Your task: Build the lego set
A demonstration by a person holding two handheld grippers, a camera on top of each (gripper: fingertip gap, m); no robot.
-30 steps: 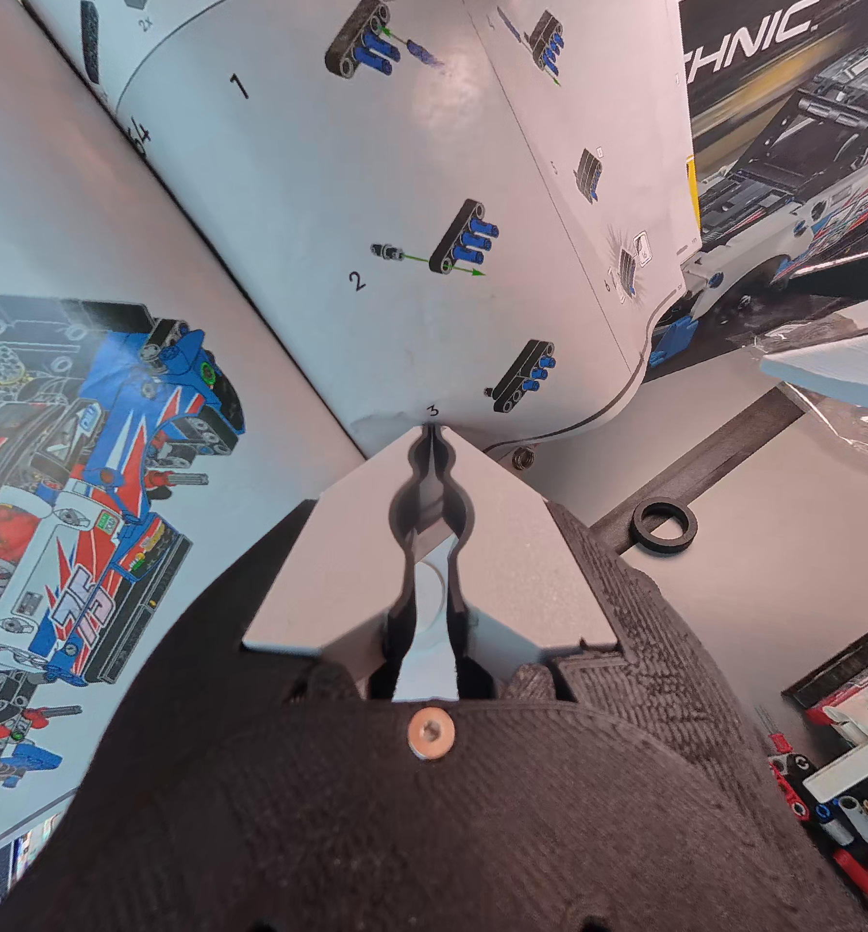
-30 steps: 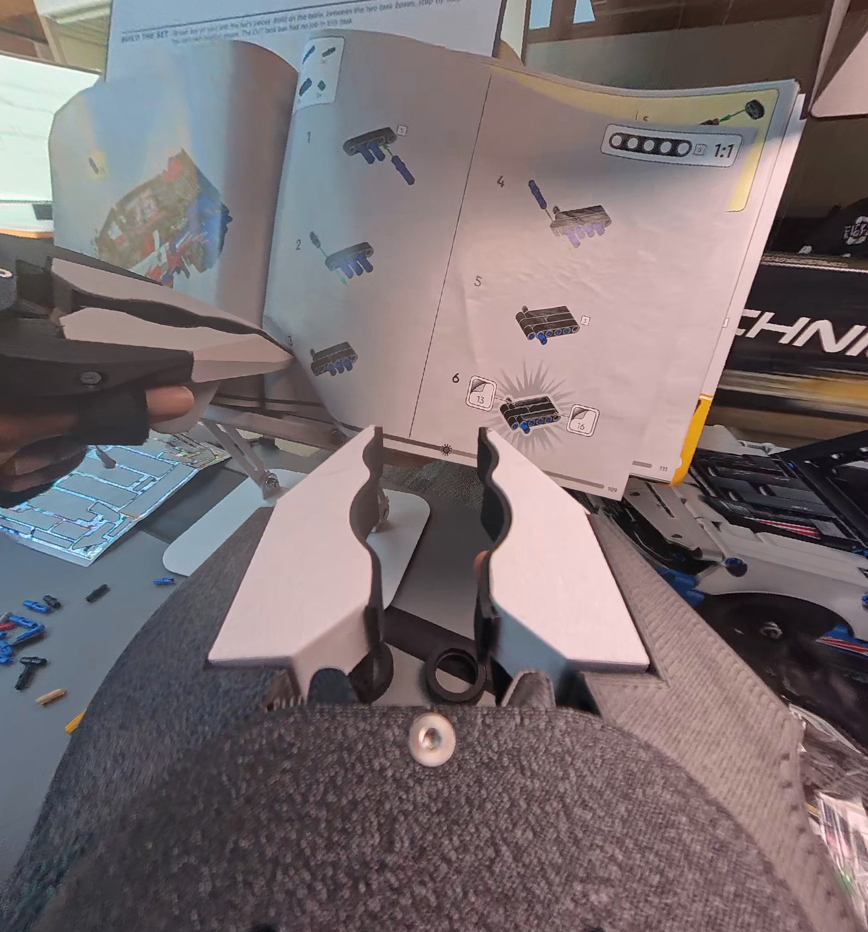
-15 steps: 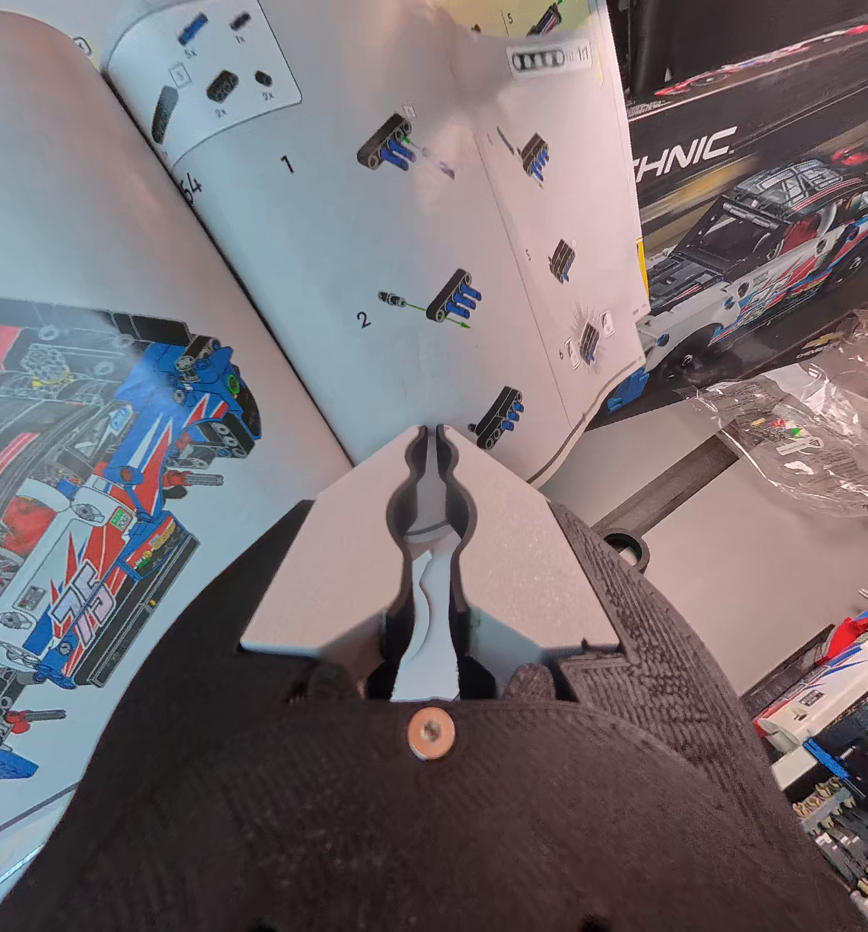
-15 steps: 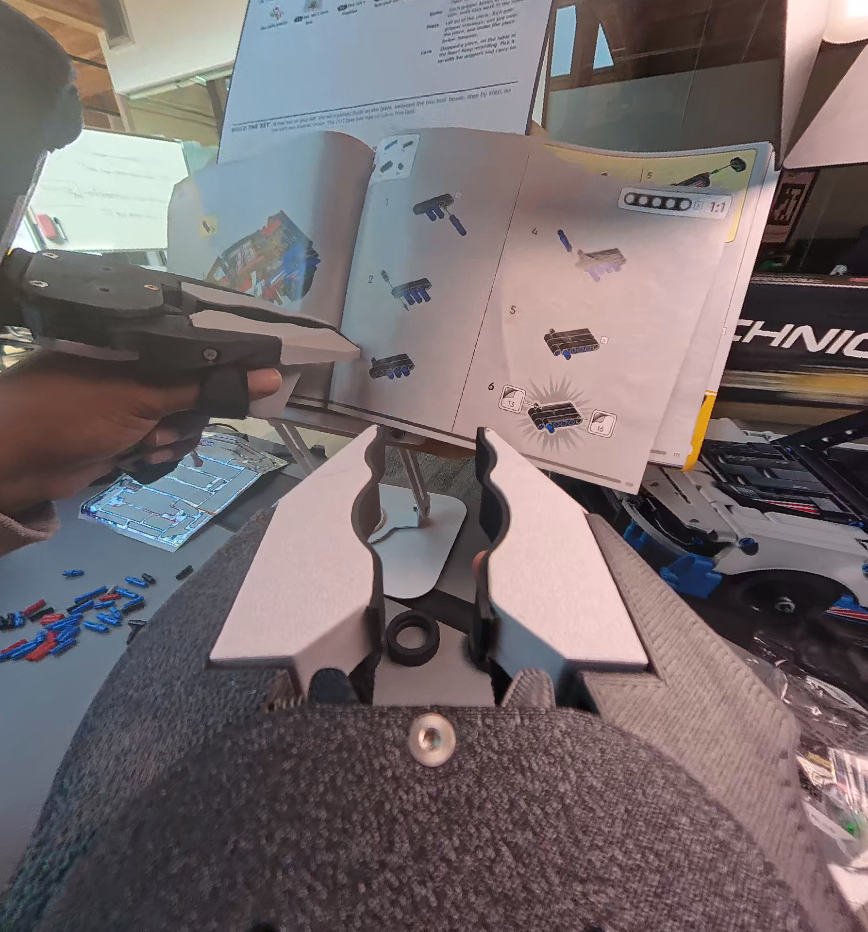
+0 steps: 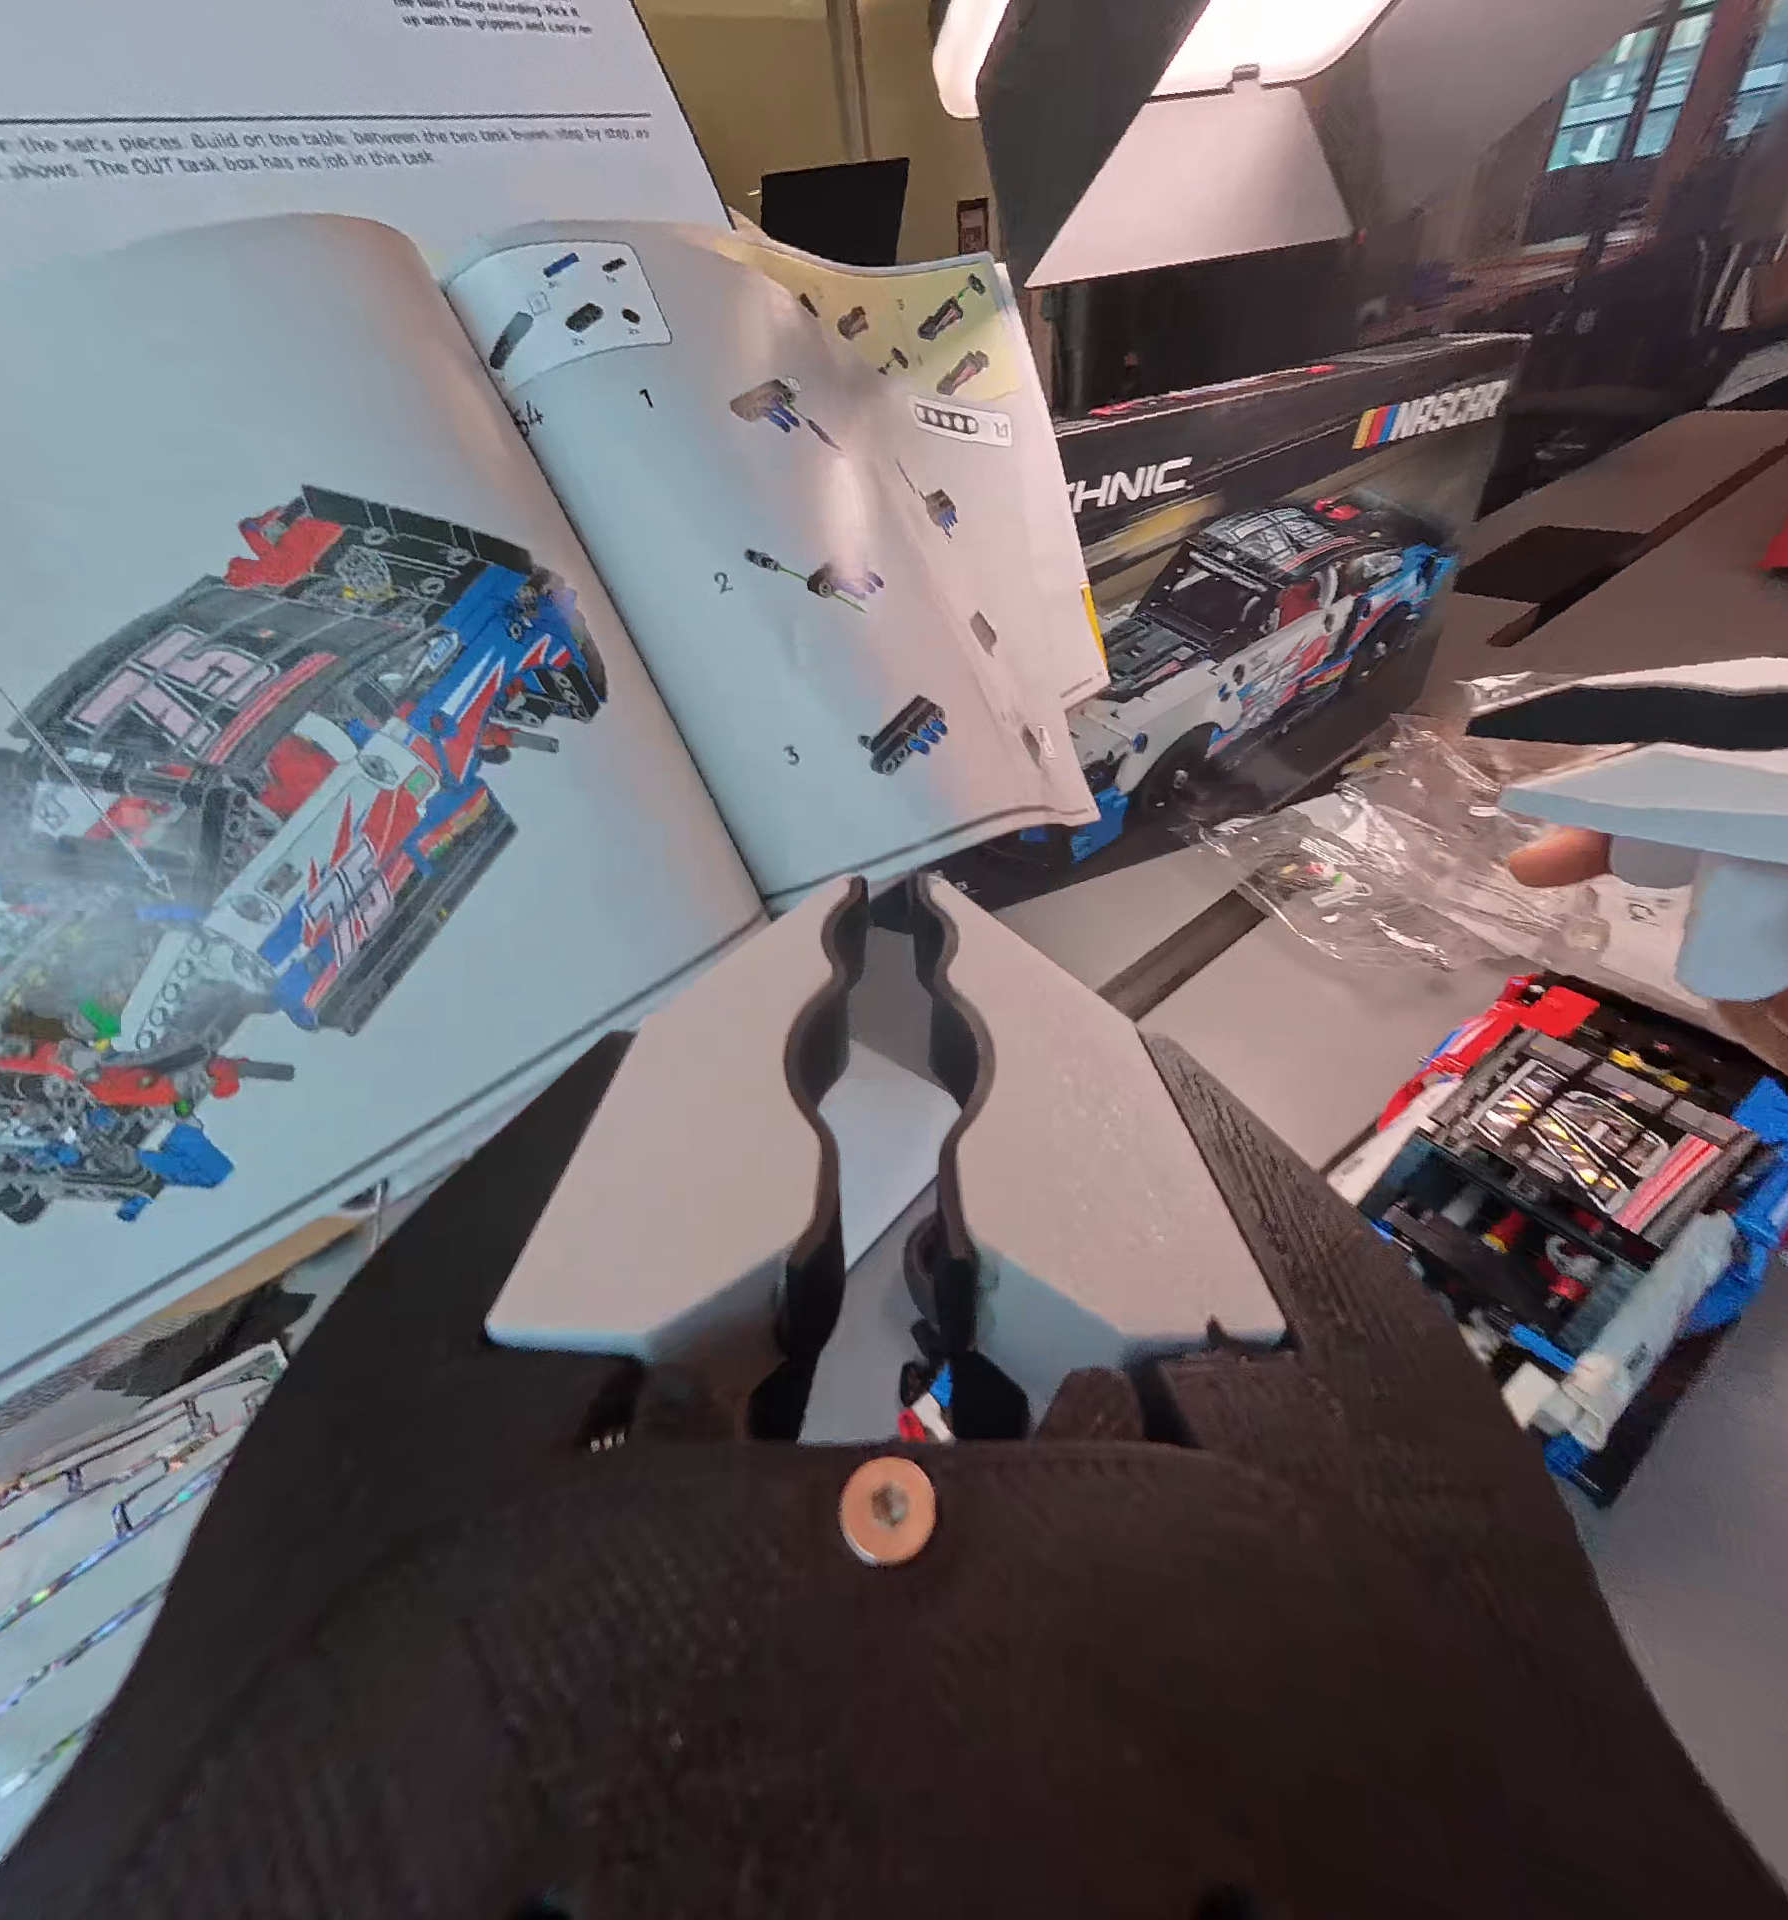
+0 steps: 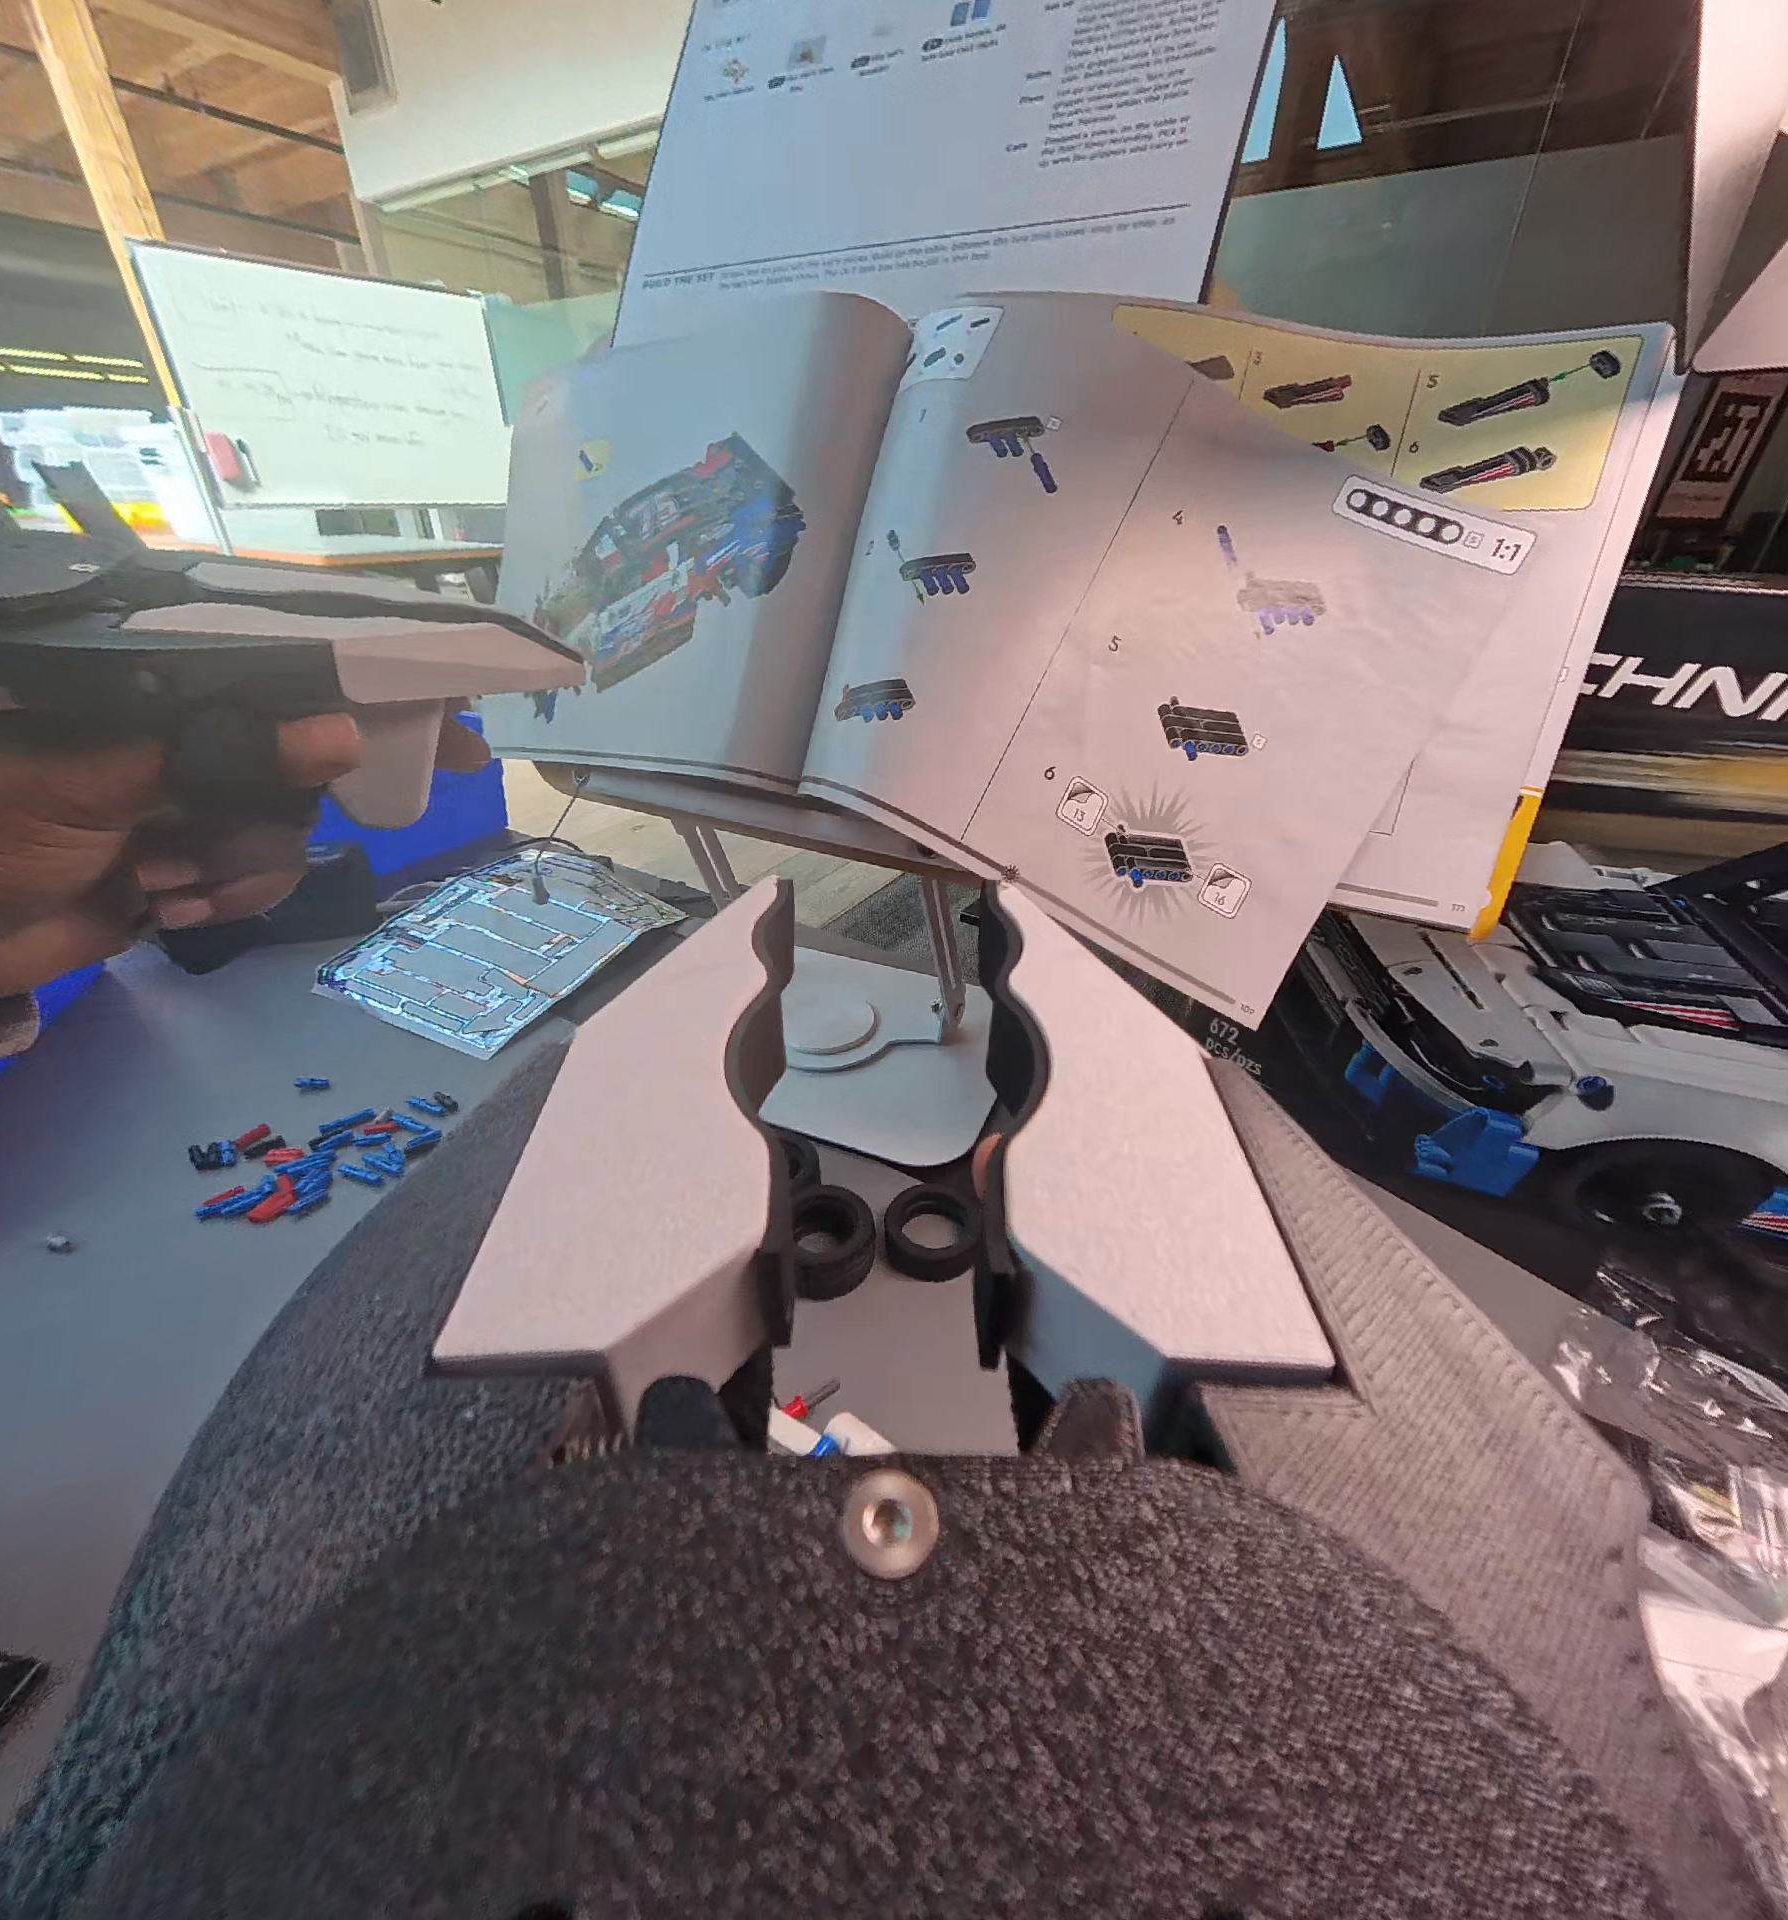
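The open instruction booklet (image 5: 350, 520) stands on a grey stand (image 6: 869, 1091). Its right page (image 6: 1181, 644) curls loose, with a yellow page behind it. My left gripper (image 5: 892, 894) is slightly open and empty, its tips just below the booklet's lower edge; in the right wrist view it shows at the left (image 6: 516, 649) in a hand. My right gripper (image 6: 890, 904) is open and empty, pointing at the stand. Two black tyres (image 6: 838, 1226) lie on the table between its fingers. The partly built car (image 5: 1596, 1195) lies at the right.
A pile of small blue, red and black pins (image 6: 318, 1153) and a shiny sticker sheet (image 6: 495, 945) lie at the left. The set's box (image 6: 1648, 1039) stands behind the booklet at the right. Clear plastic bags (image 6: 1752, 1507) lie at the right. A printed sheet (image 6: 921, 156) stands behind. Left tips to right tips: about 15 centimetres.
My left gripper has opened, let go of the booklet's page and drawn back. The page has swung loose. My right gripper has pulled back and up, still open.
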